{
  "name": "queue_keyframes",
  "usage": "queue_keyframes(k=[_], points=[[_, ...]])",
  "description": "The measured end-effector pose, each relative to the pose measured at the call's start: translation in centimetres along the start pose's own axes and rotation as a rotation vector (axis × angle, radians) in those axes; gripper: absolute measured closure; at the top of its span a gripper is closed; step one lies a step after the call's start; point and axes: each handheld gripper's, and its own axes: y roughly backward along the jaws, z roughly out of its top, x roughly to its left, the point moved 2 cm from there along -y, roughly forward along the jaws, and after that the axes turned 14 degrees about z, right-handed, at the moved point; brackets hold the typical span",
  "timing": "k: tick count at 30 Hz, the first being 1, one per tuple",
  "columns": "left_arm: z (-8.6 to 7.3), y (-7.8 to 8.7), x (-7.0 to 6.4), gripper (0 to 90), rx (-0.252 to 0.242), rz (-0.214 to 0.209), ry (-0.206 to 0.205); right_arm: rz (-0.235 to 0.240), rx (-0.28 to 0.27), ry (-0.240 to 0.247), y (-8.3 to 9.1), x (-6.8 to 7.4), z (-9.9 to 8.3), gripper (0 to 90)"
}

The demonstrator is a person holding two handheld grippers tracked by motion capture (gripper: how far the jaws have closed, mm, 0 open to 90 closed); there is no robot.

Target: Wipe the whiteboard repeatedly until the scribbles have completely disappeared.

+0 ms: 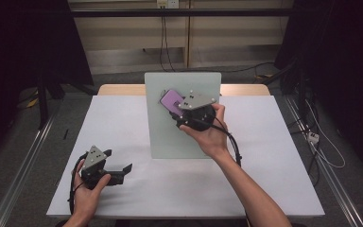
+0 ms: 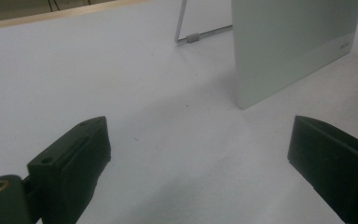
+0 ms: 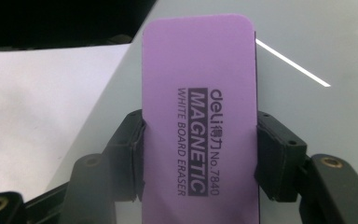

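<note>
White paper covers the table (image 1: 137, 189). Far right, the right gripper (image 1: 177, 105) pinches a purple eraser (image 3: 198, 116) against the upright whiteboard (image 1: 170, 137); its close view reads "MAGNETIC". Near left, the left gripper (image 1: 123, 171) rests low, jaws spread.

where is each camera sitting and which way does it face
High view: above the person's side, looking forward and down on the table; both forearms, left tool and right tool show.
Left gripper view: rides the left tool, low over the table, facing the whiteboard; jaws apart.
Right gripper view: rides the right tool, facing the whiteboard; jaws clamp a purple magnetic eraser.
Shared: the whiteboard shows in all three; the eraser in high and right gripper views.
</note>
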Motion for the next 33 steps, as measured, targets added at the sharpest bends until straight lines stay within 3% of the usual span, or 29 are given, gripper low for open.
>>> queue_keyframes(k=[6,12,18,23,33], points=[[0.0,-0.1,-0.2,5.7,0.002,-0.005,-0.001,-0.048,-0.015,0.004,1.1,-1.4,1.5,42.1],[0.0,-0.1,-0.1,5.8,0.003,-0.003,-0.005,-0.053,-0.005,0.013,0.4,-1.0,1.9,42.1],[0.0,-0.1,-0.2,5.8,0.003,-0.005,0.001,-0.016,0.041,0.043,-1.3,0.6,1.7,42.1],[0.0,0.0,-0.1,5.8,-0.001,-0.002,-0.005,0.037,0.049,0.045,-2.8,2.1,0.7,42.1],[0.0,0.0,-0.1,5.8,-0.002,-0.004,0.000,0.154,0.116,0.060,-6.0,5.3,-1.2,42.1]])
